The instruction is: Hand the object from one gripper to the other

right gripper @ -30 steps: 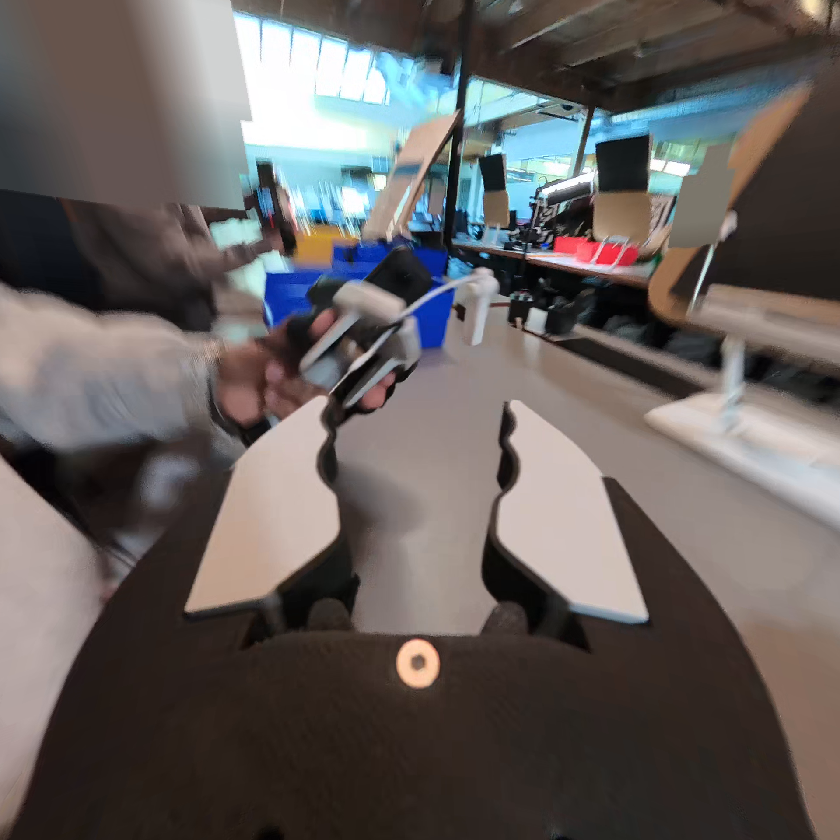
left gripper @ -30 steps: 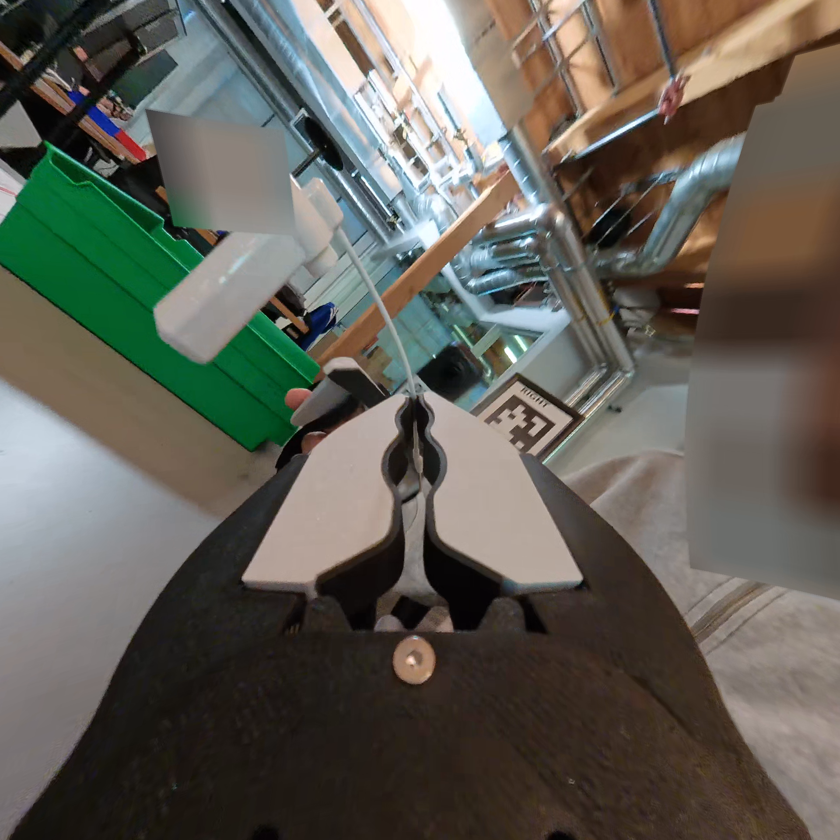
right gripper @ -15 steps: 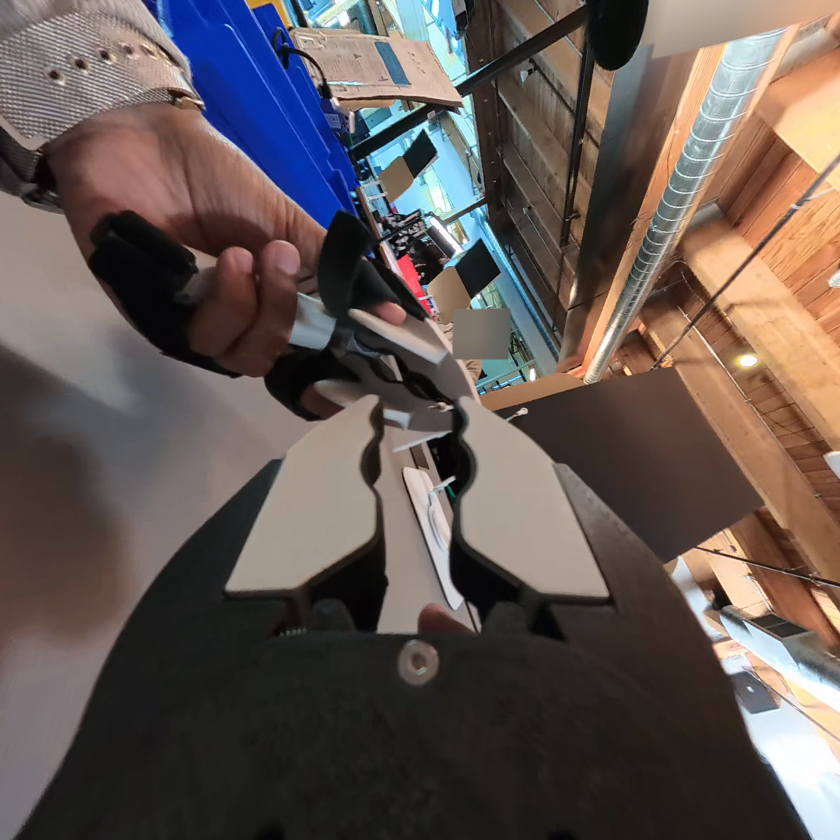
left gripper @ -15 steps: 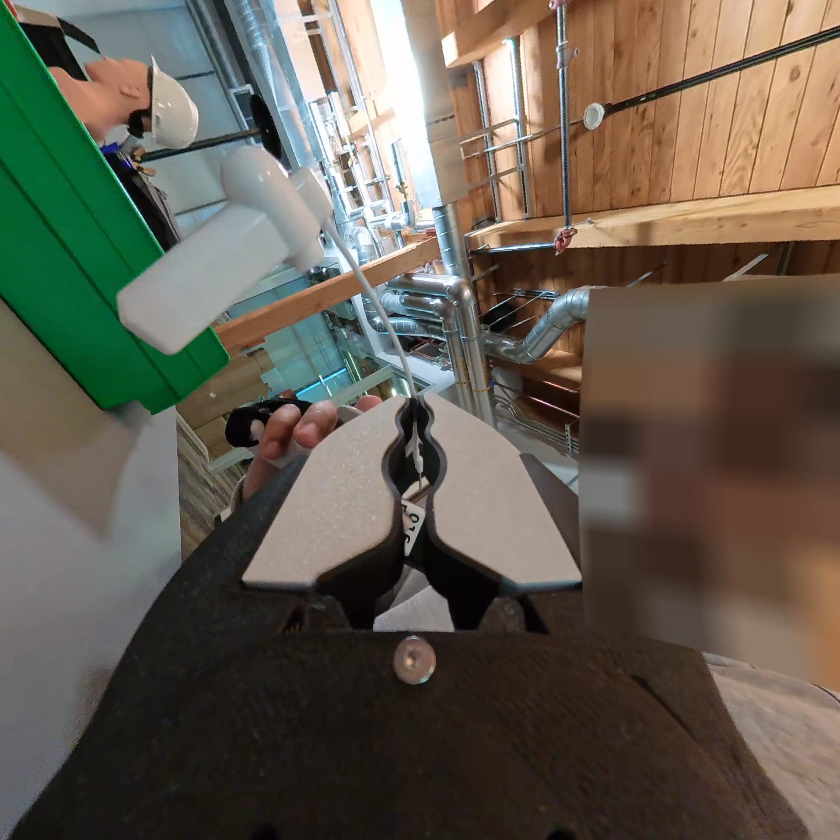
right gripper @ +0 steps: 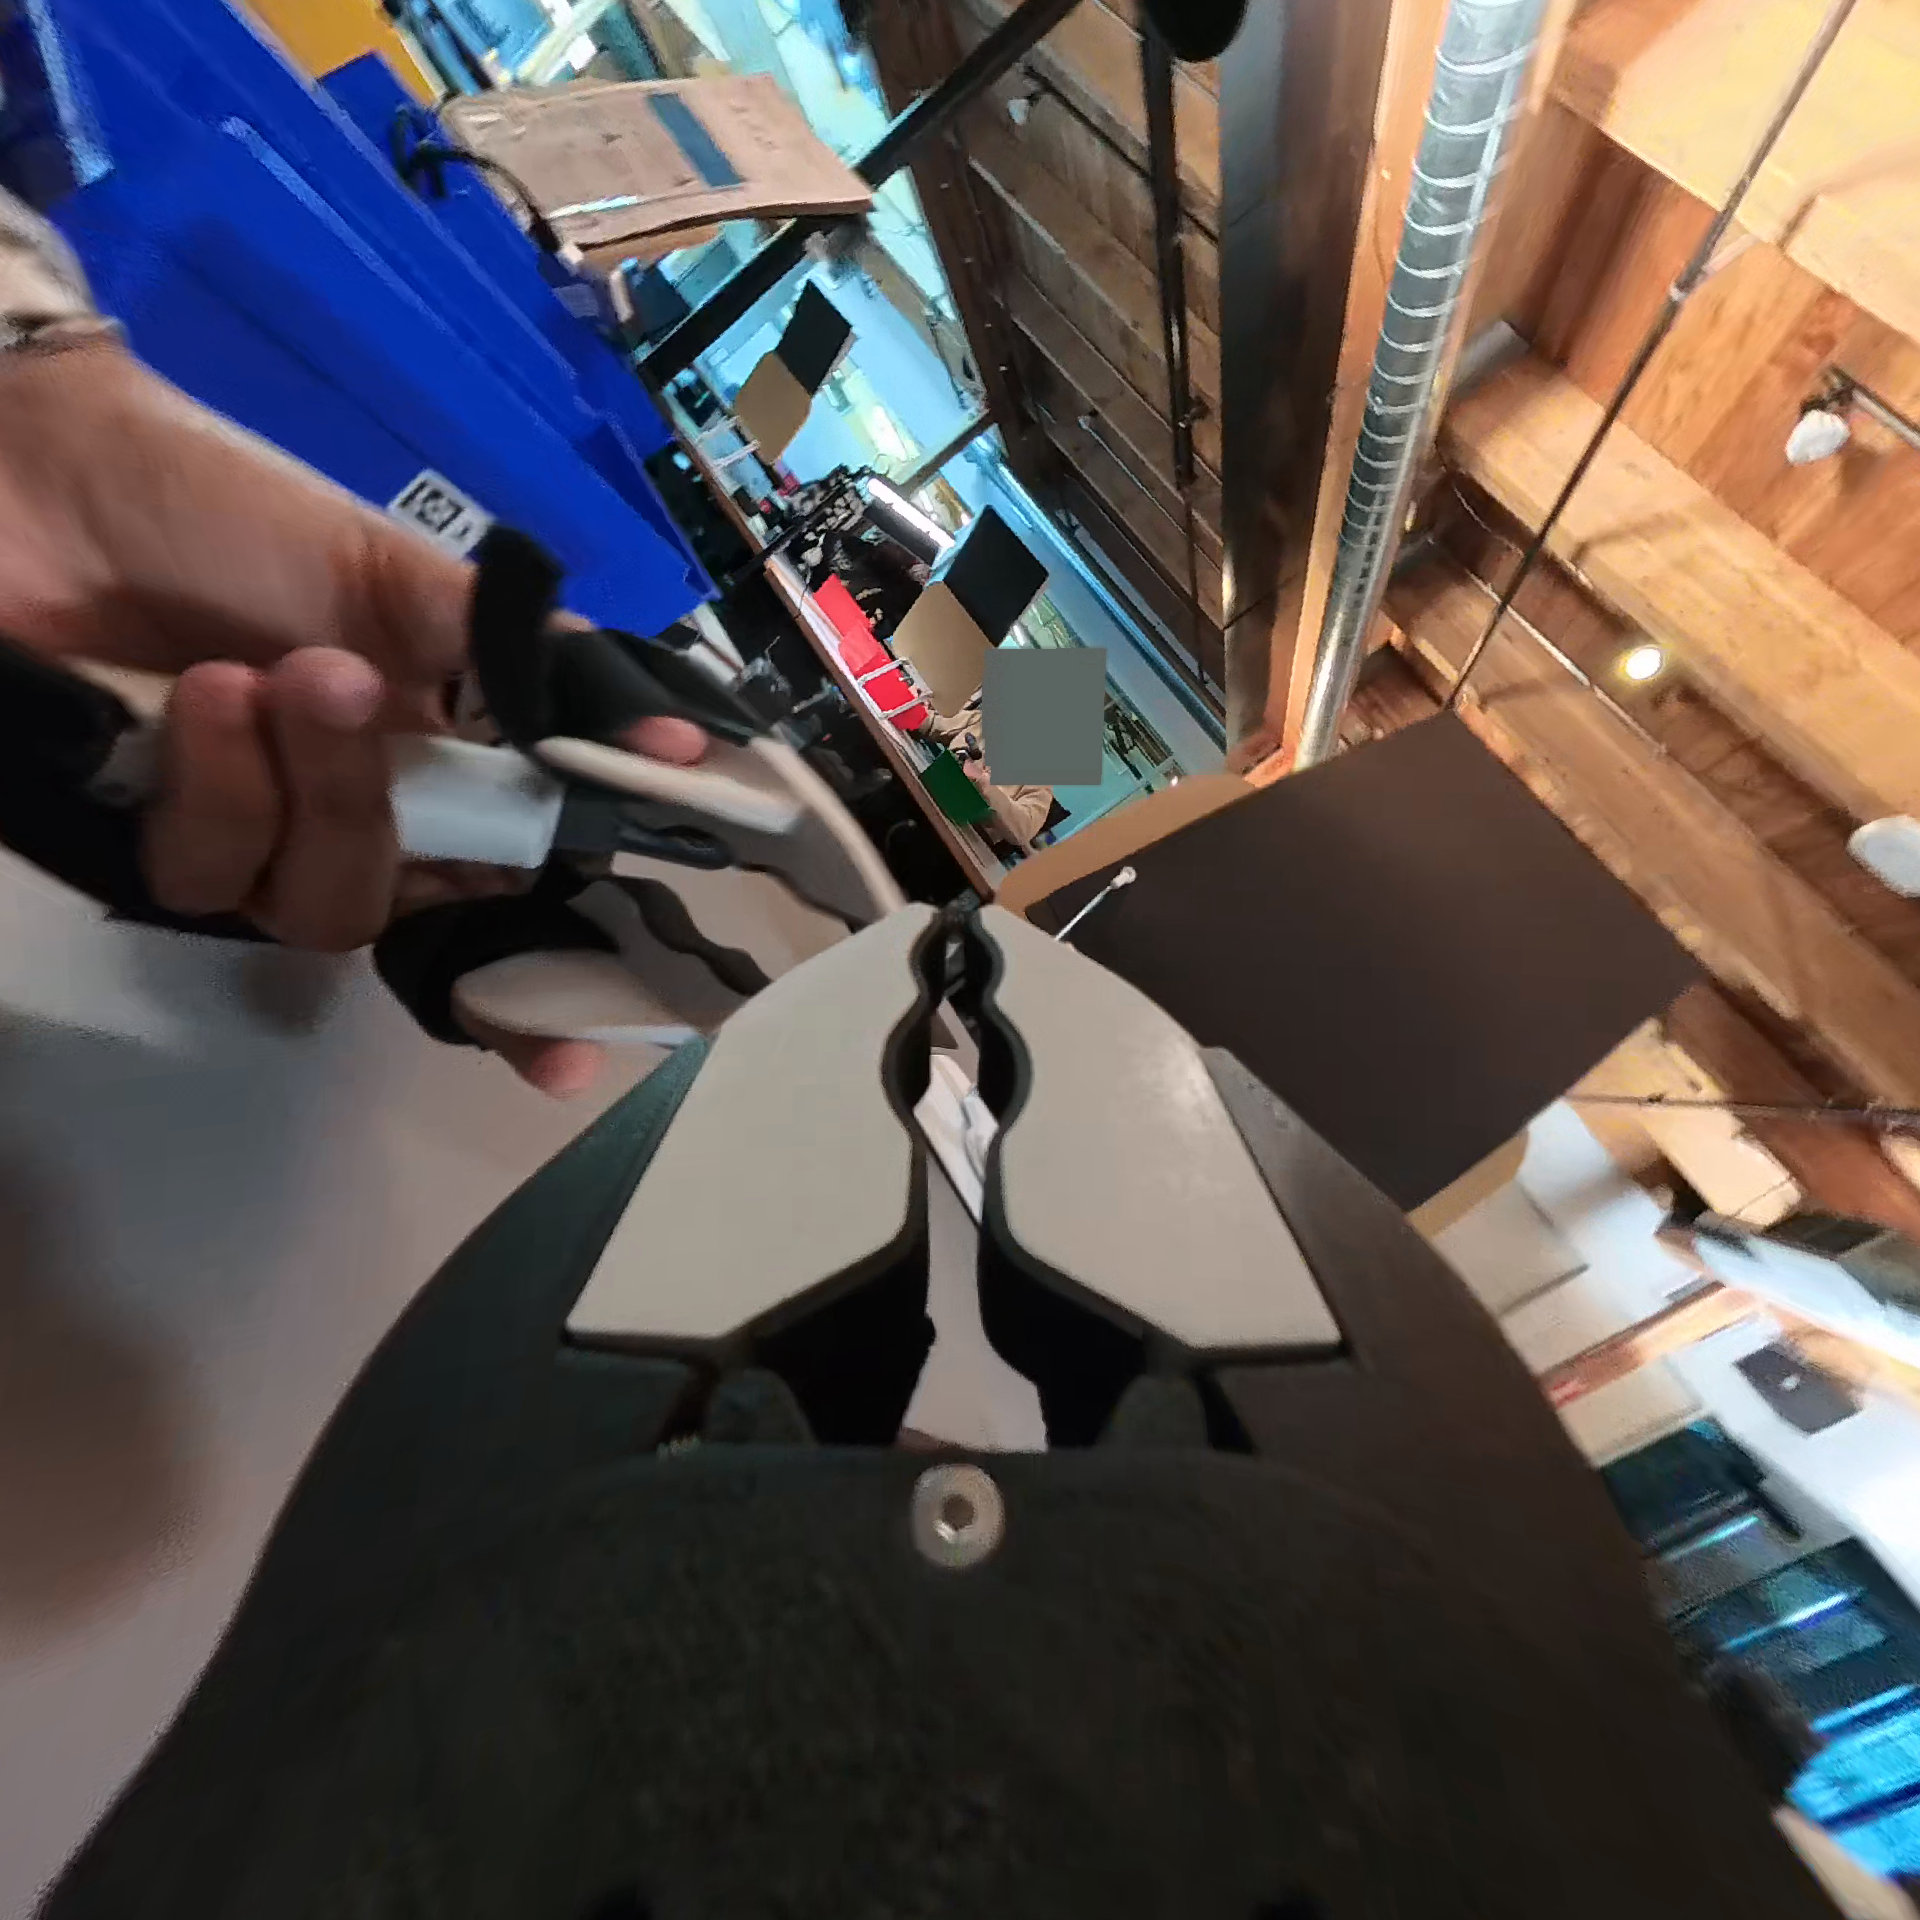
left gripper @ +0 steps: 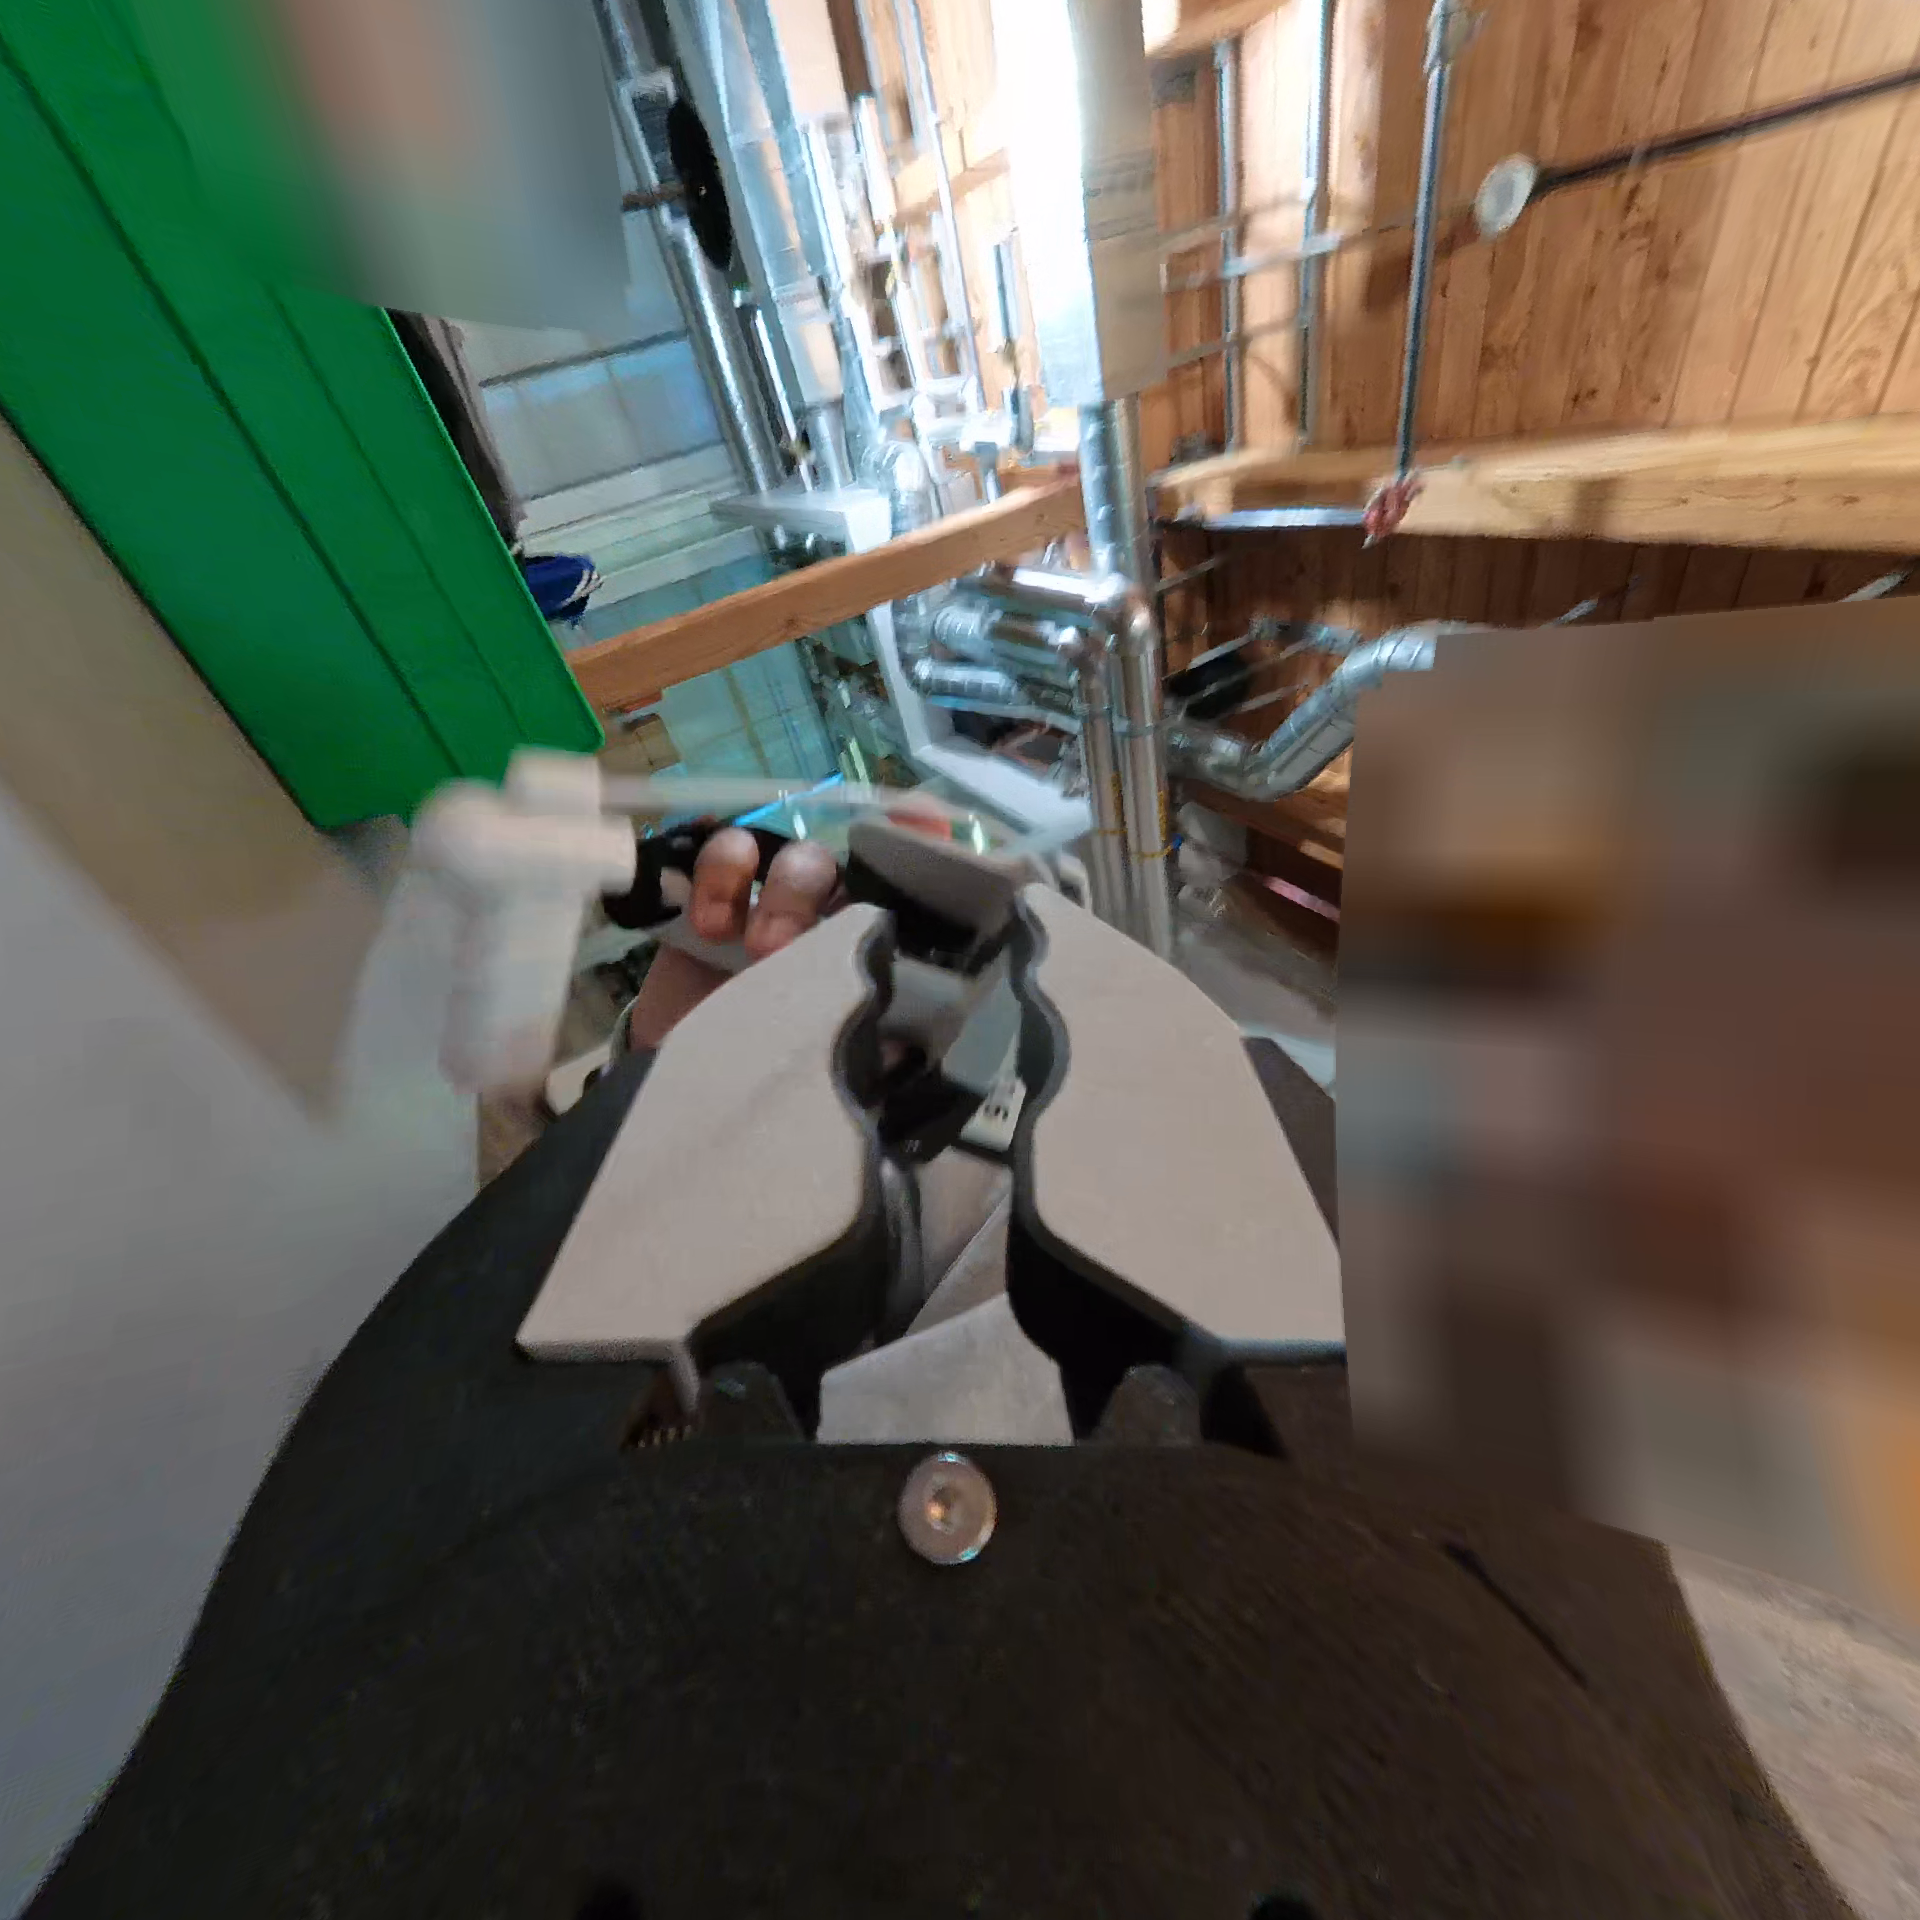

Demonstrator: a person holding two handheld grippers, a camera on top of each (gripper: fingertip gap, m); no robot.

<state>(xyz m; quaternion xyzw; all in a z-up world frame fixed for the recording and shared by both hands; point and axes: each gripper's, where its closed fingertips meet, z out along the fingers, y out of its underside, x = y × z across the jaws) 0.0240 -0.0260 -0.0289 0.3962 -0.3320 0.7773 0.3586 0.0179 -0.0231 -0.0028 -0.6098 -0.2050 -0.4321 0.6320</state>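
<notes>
The object is a white charger block [left gripper: 488,914] on a thin white cable [left gripper: 727,798], blurred, to the upper left of my left gripper [left gripper: 951,925]. My left gripper is open and empty, with the cable passing just beyond its tips. My right gripper [right gripper: 956,920] is shut on the white cable [right gripper: 831,821], which curves up and left from its fingertips. Each gripper shows in the other's view: the right one [left gripper: 925,873] just past my left fingertips, and the left one [right gripper: 623,831], open, in a person's hand [right gripper: 239,748]. The charger block does not show in the right wrist view.
Green crates [left gripper: 260,468] stand at the left of the left wrist view and blue crates [right gripper: 364,312] at the upper left of the right wrist view. A black panel [right gripper: 1351,935] lies just right of my right gripper. Both grippers are tilted above a grey table [right gripper: 208,1195].
My left gripper has opened and let go of the cable. My right gripper has closed on the cable. The charger block has swung down and left in the left wrist view.
</notes>
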